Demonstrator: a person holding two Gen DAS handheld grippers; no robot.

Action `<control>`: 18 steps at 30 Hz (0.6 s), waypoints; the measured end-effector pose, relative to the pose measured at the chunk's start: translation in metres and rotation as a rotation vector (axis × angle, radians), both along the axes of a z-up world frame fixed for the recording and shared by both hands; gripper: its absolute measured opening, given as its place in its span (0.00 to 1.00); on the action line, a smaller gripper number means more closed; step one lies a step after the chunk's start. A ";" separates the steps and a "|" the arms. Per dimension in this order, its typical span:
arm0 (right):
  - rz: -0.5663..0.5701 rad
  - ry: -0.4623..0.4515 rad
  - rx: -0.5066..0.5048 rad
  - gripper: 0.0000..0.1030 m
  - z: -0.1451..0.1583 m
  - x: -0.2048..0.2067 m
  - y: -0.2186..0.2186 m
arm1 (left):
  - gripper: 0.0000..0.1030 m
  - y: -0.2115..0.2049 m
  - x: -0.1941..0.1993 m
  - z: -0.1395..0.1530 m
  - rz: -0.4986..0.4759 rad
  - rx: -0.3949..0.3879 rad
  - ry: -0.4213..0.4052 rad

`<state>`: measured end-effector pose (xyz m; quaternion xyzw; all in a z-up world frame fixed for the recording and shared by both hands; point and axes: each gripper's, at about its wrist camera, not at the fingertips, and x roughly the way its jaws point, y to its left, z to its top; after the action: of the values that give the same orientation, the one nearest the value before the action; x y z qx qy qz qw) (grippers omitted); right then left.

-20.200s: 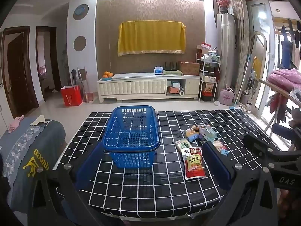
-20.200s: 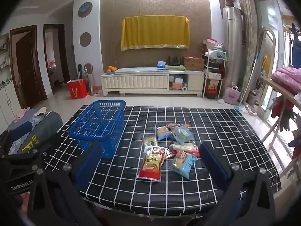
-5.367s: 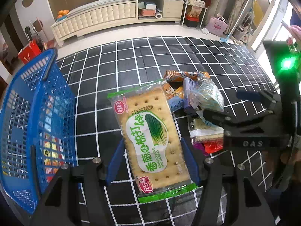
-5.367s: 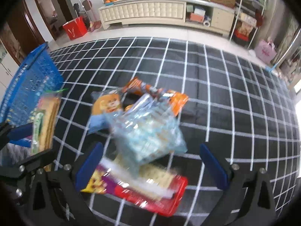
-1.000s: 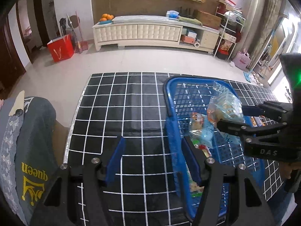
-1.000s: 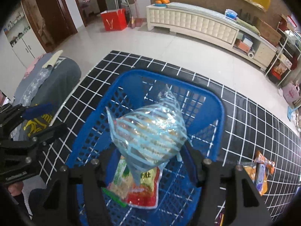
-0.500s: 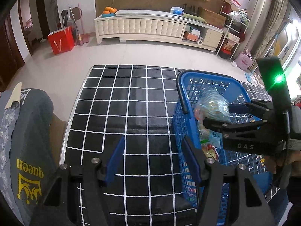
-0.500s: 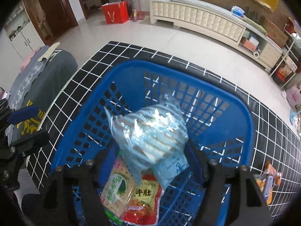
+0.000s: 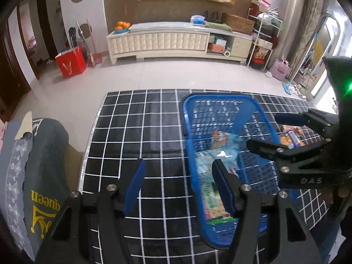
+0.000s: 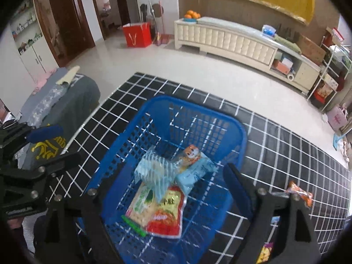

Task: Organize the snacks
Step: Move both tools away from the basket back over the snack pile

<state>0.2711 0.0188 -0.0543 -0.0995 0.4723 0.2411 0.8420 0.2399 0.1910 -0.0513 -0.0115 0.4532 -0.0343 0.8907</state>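
A blue plastic basket (image 10: 189, 103) stands on the black grid-pattern table (image 10: 286, 154). Inside it lie a striped clear-blue bag (image 10: 154, 171), a light blue pack with an orange cartoon (image 10: 193, 167), a red pouch (image 10: 167, 215) and a green cracker pack (image 10: 140, 206). My right gripper (image 10: 178, 182) hovers above the basket with its jaws opening; nothing is pressed between them. My left gripper (image 9: 178, 187) is open and empty over the basket's left rim (image 9: 187, 132). Loose snacks (image 9: 290, 136) lie on the table right of the basket.
Grey clothing printed "queen" (image 9: 39, 176) is draped just past the table's left edge. An orange snack pack (image 10: 299, 193) lies on the table at the right. Beyond the table are tiled floor, a red bag (image 9: 70, 63) and a white cabinet (image 9: 176, 41).
The striped bag has left my right gripper and now lies in the basket on the other snacks. The right jaws have spread wider and risen. My left gripper has also risen a little.
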 end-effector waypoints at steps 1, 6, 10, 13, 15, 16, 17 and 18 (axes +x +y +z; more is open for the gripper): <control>-0.008 -0.010 0.006 0.86 0.007 -0.005 -0.008 | 0.59 -0.005 -0.003 0.005 -0.004 0.000 -0.006; -0.057 -0.042 0.017 0.86 0.032 -0.024 -0.042 | 0.59 -0.032 -0.020 0.024 -0.038 -0.011 -0.030; -0.090 -0.069 0.011 0.86 0.045 -0.048 -0.078 | 0.59 -0.059 -0.035 0.034 -0.068 -0.015 -0.051; -0.125 -0.080 0.003 0.86 0.052 -0.063 -0.106 | 0.59 -0.084 -0.044 0.038 -0.098 -0.013 -0.059; -0.149 -0.086 0.007 0.86 0.055 -0.071 -0.123 | 0.59 -0.099 -0.047 0.039 -0.116 -0.011 -0.061; -0.157 -0.091 0.012 0.86 0.057 -0.074 -0.130 | 0.59 -0.109 -0.049 0.040 -0.132 -0.011 -0.063; -0.174 -0.093 0.013 0.86 0.057 -0.078 -0.141 | 0.59 -0.119 -0.050 0.041 -0.146 -0.010 -0.063; -0.185 -0.093 0.015 0.86 0.057 -0.080 -0.148 | 0.64 -0.127 -0.052 0.041 -0.162 -0.011 -0.062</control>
<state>0.1909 -0.1291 0.0029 -0.0604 0.4380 0.1609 0.8824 0.1876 0.0636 -0.0101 0.0213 0.4244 -0.1092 0.8986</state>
